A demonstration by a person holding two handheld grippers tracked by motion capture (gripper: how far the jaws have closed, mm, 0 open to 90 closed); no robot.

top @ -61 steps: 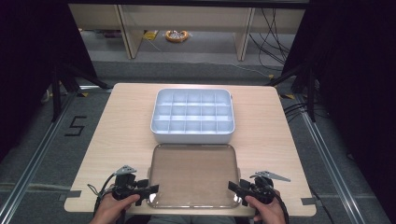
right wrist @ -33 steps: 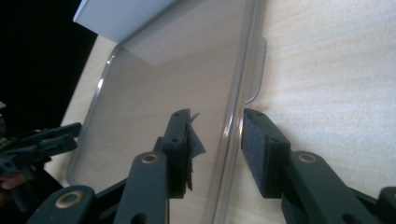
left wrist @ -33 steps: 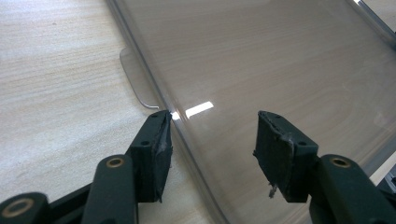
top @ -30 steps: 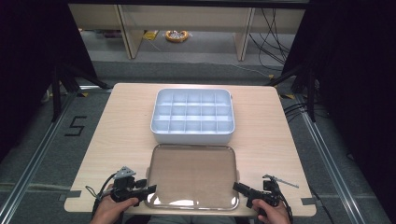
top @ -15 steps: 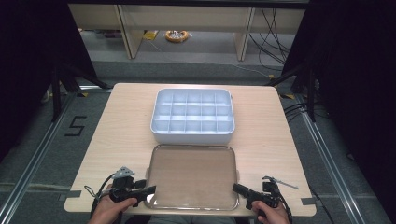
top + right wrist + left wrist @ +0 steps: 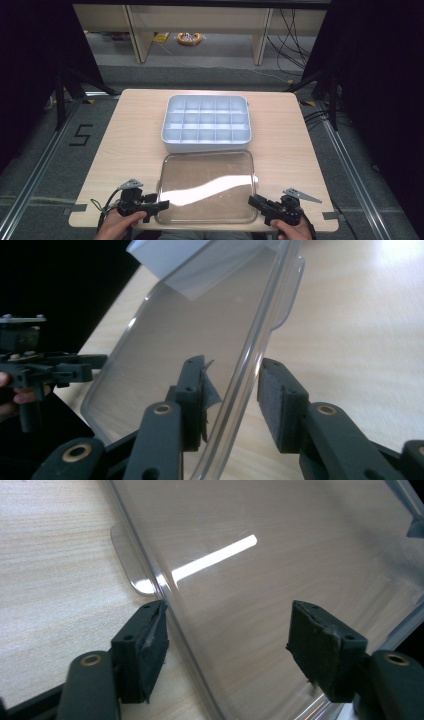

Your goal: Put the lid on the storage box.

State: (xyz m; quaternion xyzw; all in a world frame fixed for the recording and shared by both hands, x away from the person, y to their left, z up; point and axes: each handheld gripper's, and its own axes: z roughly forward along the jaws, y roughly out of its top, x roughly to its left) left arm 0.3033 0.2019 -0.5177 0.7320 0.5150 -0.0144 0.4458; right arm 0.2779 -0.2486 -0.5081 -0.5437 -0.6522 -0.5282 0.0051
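Note:
A clear plastic lid [image 6: 207, 185] lies flat near the table's front edge. Behind it stands a white compartment box [image 6: 206, 124], all its cells bare. My left gripper [image 6: 162, 205] is at the lid's front left corner. In the left gripper view it [image 6: 227, 635] is open wide, with the lid [image 6: 260, 580] rim just inside its left jaw. My right gripper [image 6: 252, 201] is at the front right corner. In the right gripper view it [image 6: 232, 385] is open, its jaws straddling the lid [image 6: 165, 355] rim with small gaps on both sides.
The light wooden table [image 6: 130, 135] has bare surface left and right of the box. A floor with rails, cables and a shelf unit [image 6: 200, 20] lies beyond the far edge. The left gripper [image 6: 95, 362] appears across the lid in the right gripper view.
My right hand has drawn back a little toward the table's front edge and now sits lower at the lid's corner. The left gripper shifted only slightly. The lid and box have not moved.

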